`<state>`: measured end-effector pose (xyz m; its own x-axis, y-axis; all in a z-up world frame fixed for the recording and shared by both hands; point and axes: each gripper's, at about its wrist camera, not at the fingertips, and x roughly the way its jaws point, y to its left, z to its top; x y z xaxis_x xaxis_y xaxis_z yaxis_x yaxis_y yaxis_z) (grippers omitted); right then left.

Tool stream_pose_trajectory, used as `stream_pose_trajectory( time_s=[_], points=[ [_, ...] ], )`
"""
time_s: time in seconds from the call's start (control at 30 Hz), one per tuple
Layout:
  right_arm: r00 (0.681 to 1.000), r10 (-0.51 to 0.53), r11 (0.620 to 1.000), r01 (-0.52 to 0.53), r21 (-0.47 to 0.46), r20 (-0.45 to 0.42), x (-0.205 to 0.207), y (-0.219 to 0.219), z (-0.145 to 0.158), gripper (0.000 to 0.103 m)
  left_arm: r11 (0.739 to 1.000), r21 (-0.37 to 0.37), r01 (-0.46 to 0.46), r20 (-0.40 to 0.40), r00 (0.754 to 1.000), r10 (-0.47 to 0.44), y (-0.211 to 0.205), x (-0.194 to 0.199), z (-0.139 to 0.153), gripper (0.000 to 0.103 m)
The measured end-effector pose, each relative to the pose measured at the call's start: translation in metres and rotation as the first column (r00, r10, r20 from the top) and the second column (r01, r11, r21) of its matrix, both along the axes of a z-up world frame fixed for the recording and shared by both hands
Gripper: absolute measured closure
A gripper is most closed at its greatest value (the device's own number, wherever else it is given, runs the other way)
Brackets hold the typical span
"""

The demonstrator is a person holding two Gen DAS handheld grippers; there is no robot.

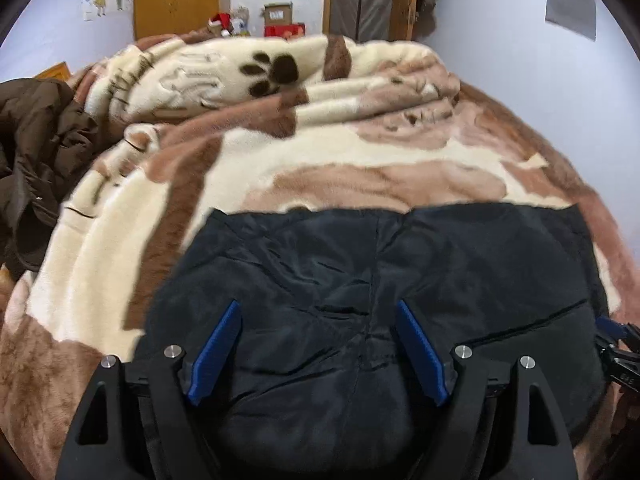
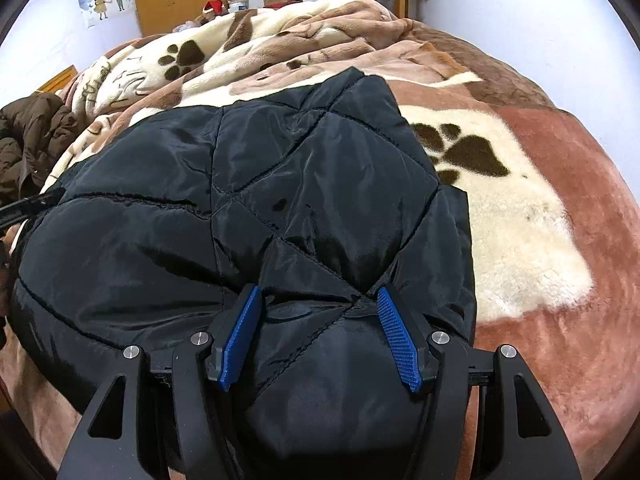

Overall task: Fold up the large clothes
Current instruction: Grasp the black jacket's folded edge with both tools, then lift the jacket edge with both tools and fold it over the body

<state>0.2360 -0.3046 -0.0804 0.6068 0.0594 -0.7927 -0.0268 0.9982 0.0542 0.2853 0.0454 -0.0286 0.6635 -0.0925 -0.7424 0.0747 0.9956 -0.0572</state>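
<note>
Bed (image 1: 552, 128) covered by plush blanket (image 1: 320, 152), cream, tan and reddish-brown patches, dark paw prints (image 2: 468, 152) on the cream areas. Blanket bunched in thick folds toward the far end, flatter and smoother near the camera. Black quilted jacket (image 2: 280, 168) lies directly on the blanket at the near side, spread flat, diamond stitching, shiny fabric, far edge roughly straight in left wrist view. Brown padded coat (image 1: 36, 140) crumpled in a heap on the bed's left side, apart from the black jacket.
</note>
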Motion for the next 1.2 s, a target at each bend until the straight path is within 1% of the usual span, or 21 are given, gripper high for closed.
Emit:
stream_pose_trajectory(
  time_s=[0.13, 0.23, 0.3, 0.37, 0.43, 0.53, 0.6, 0.7, 0.77, 0.87, 1.0, 1.1, 1.17, 1.2],
  points=[
    [1.000, 0.003, 1.000, -0.003, -0.007, 0.001, -0.003, 0.000, 0.005, 0.042, 0.999, 0.012, -0.052, 0.039, 0.998, 0.052, 0.025, -0.020, 0.013, 0.022],
    [1.000, -0.005, 1.000, 0.005, -0.013, 0.005, -0.008, 0.000, 0.015, 0.042, 0.995, 0.031, -0.099, 0.027, 0.995, 0.098, 0.044, -0.029, 0.006, 0.022],
    [1.000, -0.008, 1.000, 0.008, -0.005, 0.025, -0.013, 0.000, 0.024, 0.042, 0.991, 0.036, -0.129, 0.004, 0.992, 0.129, 0.056, -0.032, -0.004, 0.022],
    [0.999, -0.005, 1.000, 0.005, -0.008, 0.039, -0.015, 0.000, 0.029, 0.042, 0.988, 0.017, -0.154, -0.023, 0.988, 0.155, 0.066, -0.034, -0.014, 0.026],
    [0.999, -0.007, 1.000, 0.008, -0.020, 0.048, -0.017, -0.001, 0.030, 0.042, 0.984, -0.008, -0.179, -0.034, 0.983, 0.179, 0.074, -0.037, -0.018, 0.026],
    [0.999, -0.012, 0.999, 0.013, -0.032, 0.030, -0.011, -0.005, 0.022, 0.042, 0.975, -0.033, -0.220, -0.025, 0.975, 0.219, 0.084, -0.041, -0.021, 0.027],
    [0.999, -0.016, 0.999, 0.018, -0.047, 0.032, -0.008, -0.007, 0.017, 0.042, 0.970, -0.047, -0.239, -0.036, 0.971, 0.238, 0.092, -0.039, -0.026, 0.027],
    [1.000, -0.008, 0.996, 0.011, -0.088, 0.027, -0.002, -0.007, 0.005, 0.042, 0.976, -0.049, -0.214, -0.094, 0.973, 0.209, 0.091, -0.029, -0.048, 0.026],
    [1.000, -0.022, 0.998, 0.023, -0.060, 0.015, 0.001, -0.012, 0.002, 0.042, 0.976, -0.057, -0.209, -0.106, 0.973, 0.203, 0.089, -0.025, -0.055, 0.026],
    [0.999, -0.041, 0.998, 0.042, -0.049, 0.013, 0.000, -0.014, 0.011, 0.042, 0.970, -0.083, -0.227, -0.106, 0.970, 0.218, 0.093, -0.028, -0.048, 0.027],
    [0.997, -0.061, 0.998, 0.062, -0.021, 0.044, -0.010, -0.026, 0.025, 0.042, 0.967, -0.114, -0.229, -0.068, 0.972, 0.223, 0.104, -0.043, -0.033, 0.027],
    [0.997, -0.077, 0.997, 0.077, -0.006, 0.005, -0.008, -0.037, 0.011, 0.041, 0.968, -0.110, -0.224, -0.100, 0.972, 0.214, 0.111, -0.043, -0.044, 0.027],
    [0.994, -0.106, 0.994, 0.107, 0.038, -0.023, -0.005, -0.047, 0.000, 0.040, 0.964, -0.142, -0.225, -0.122, 0.970, 0.208, 0.113, -0.040, -0.056, 0.025],
    [0.992, -0.119, 0.990, 0.122, 0.067, -0.037, -0.003, -0.052, -0.004, 0.038, 0.959, -0.166, -0.229, -0.132, 0.969, 0.208, 0.114, -0.037, -0.061, 0.025]
  ],
)
